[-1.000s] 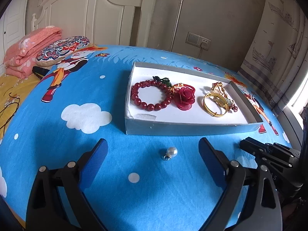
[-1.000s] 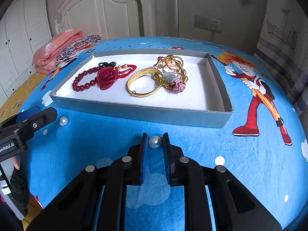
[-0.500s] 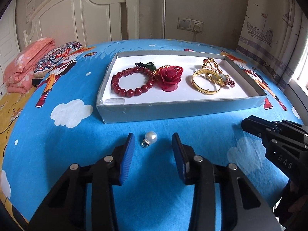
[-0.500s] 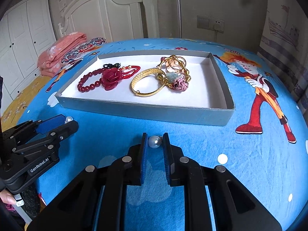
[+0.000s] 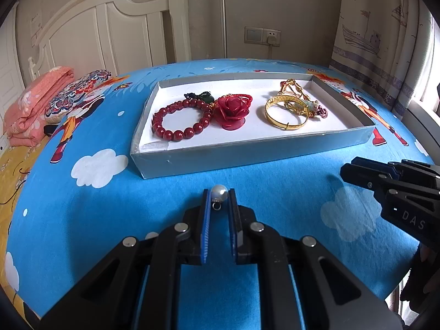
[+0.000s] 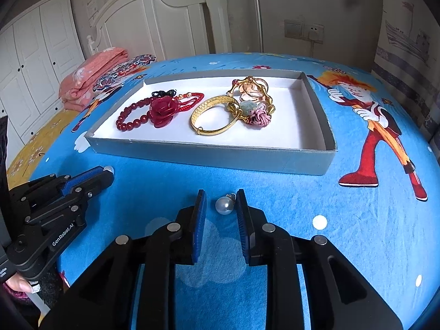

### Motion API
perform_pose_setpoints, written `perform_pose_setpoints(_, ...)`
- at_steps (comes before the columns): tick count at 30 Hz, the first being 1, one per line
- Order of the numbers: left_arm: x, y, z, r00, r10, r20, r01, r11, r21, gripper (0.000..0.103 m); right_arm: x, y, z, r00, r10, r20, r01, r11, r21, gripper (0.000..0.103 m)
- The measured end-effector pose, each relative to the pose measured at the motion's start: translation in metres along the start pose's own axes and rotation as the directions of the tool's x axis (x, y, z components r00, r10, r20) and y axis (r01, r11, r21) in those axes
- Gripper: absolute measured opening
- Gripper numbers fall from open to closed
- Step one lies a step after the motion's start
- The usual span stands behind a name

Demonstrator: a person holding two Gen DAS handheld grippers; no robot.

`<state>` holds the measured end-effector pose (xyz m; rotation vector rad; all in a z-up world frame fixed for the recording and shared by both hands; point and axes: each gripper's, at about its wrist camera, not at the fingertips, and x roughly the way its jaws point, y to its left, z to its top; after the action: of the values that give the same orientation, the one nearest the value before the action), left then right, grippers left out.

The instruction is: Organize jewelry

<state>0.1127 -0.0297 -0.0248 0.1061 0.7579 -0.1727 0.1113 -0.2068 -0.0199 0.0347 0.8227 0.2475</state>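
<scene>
My left gripper (image 5: 219,192) is closing, and its blue pads press on a white pearl pendant (image 5: 219,193) just above the blue cartoon bedsheet. My right gripper (image 6: 221,192) is opening; a second pearl pendant (image 6: 225,205) lies loose on the sheet between its pads. Beyond both stands a shallow grey tray (image 5: 247,162) holding a red bead bracelet (image 5: 178,122), a red rose piece (image 5: 231,111) and a gold bangle (image 5: 286,112). The right gripper (image 5: 348,166) shows at the left wrist view's right edge. The left gripper (image 6: 108,173) shows low at the left of the right wrist view.
A folded pink blanket (image 5: 33,101) and a patterned pillow (image 5: 77,93) lie at the far left by the white headboard (image 5: 110,27). Curtains (image 5: 371,41) hang at the right. A hand (image 6: 16,283) holds the left gripper's handle.
The left gripper moved in over its pearl and closed from wide apart onto it. The right gripper stayed put and its pads parted from the pearl they held.
</scene>
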Motion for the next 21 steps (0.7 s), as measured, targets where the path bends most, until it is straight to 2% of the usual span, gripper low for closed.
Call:
perform_pose_setpoints(6,0.002,0.003,0.006,1.0,-0.014,-0.019,0.013,1.0,-0.027,0.013,0.001,0.003,0.0,1.0,-0.018,0.001,0.018,1.0,-0.016,0.023)
perform_pose_setpoints(11,0.005,-0.003,0.006,1.0,0.008,-0.016,-0.008,1.0,0.008,0.013,0.0,0.008,-0.003,0.998,-0.055,0.008,0.055,0.997,-0.053,0.023)
perform_pose_setpoints(14,0.003,-0.002,0.005,1.0,0.002,-0.011,-0.002,1.0,0.004,0.012,-0.003,0.01,-0.009,0.996,-0.088,0.032,0.09,0.993,-0.073,0.014)
perform_pose_setpoints(21,-0.007,-0.005,-0.003,0.999,0.026,0.039,-0.026,1.0,-0.011,0.012,-0.013,-0.001,-0.019,0.997,-0.038,0.065,0.04,0.999,-0.027,0.014)
